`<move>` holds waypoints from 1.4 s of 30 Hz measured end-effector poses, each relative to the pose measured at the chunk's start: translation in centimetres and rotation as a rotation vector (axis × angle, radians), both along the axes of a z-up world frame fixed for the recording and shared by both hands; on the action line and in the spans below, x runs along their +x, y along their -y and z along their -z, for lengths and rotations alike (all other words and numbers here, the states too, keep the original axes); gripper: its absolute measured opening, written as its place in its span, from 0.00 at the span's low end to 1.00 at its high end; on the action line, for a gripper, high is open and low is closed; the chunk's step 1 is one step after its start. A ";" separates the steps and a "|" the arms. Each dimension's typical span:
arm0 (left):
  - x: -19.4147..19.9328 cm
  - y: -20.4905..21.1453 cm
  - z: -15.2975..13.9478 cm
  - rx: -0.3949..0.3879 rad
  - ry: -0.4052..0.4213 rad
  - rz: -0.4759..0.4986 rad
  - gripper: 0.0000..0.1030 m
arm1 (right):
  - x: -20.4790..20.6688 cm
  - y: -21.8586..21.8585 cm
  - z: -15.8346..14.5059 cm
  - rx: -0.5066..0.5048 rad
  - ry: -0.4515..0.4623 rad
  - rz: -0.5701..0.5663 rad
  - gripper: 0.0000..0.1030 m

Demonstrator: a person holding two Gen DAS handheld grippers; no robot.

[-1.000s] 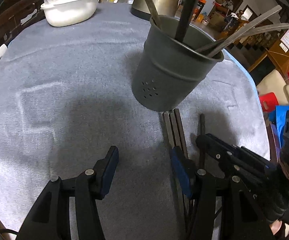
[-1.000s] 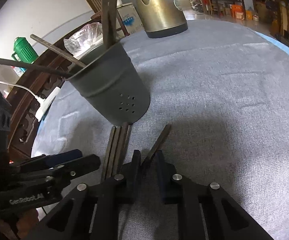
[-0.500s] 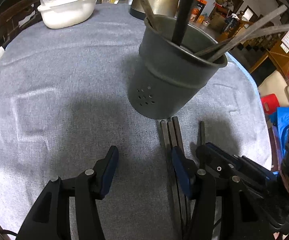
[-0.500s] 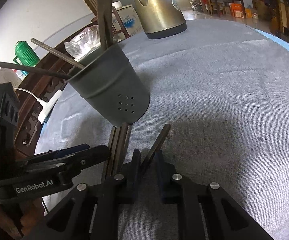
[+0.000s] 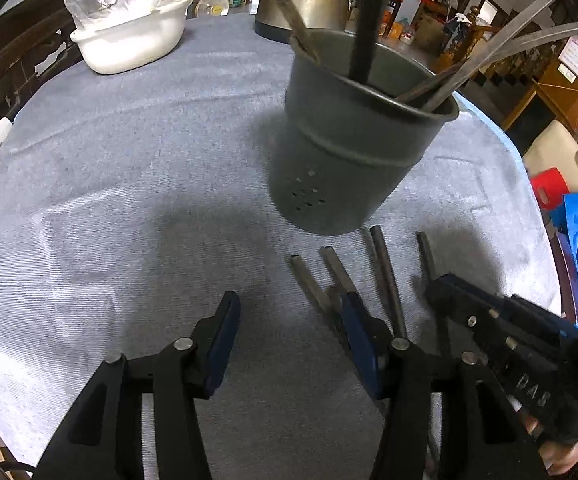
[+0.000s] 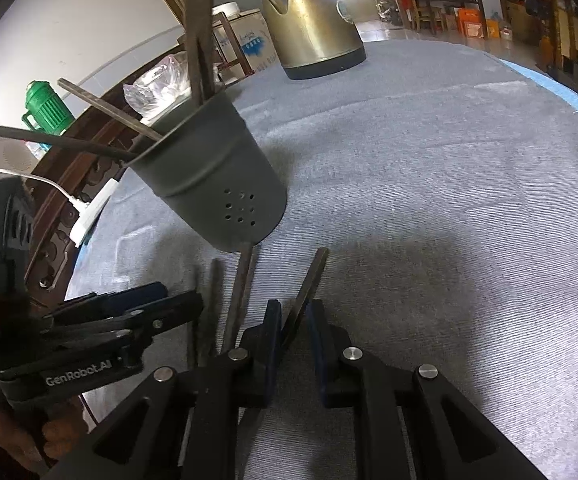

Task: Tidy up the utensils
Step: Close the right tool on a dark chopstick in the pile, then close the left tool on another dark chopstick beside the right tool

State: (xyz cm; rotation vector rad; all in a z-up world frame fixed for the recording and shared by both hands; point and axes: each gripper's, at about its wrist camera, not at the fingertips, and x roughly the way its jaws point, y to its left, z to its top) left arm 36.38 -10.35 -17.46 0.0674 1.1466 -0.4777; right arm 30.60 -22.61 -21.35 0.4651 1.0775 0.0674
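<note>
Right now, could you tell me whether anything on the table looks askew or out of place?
Yes: several dark utensils lie splayed on the cloth beside the grey holder instead of standing inside it. The holder itself looks upright.

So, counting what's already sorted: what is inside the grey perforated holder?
Several long dark utensil handles lean out of the grey holder: about five show. Their lower ends are hidden by its wall, so what kind they are can't be told.

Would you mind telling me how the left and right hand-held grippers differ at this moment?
The right hand-held gripper is shut on a dark utensil handle; the left hand-held gripper is open, holding nothing, though its jaws have just been closing a little. The right one's utensil lies apart from the others; the left one's right finger rests among the utensils on the cloth. Both point down toward the grey cloth.
</note>
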 end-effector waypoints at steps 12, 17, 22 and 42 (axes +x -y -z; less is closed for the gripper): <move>0.5 -2.4 0.1 -0.044 -0.056 -0.015 0.37 | 3.4 0.2 0.3 -0.023 -0.136 -0.001 0.18; 1.0 -3.1 0.2 -0.058 -0.084 -0.030 0.37 | 4.3 -0.6 0.3 -0.080 -0.154 -0.016 0.18; 1.6 -3.1 0.2 -0.062 -0.078 -0.038 0.36 | 4.7 -1.8 0.2 -0.160 -0.143 -0.065 0.13; 0.8 -6.1 -3.3 -0.130 -0.013 -0.041 0.07 | 1.2 0.0 -4.0 0.040 0.082 -0.065 0.09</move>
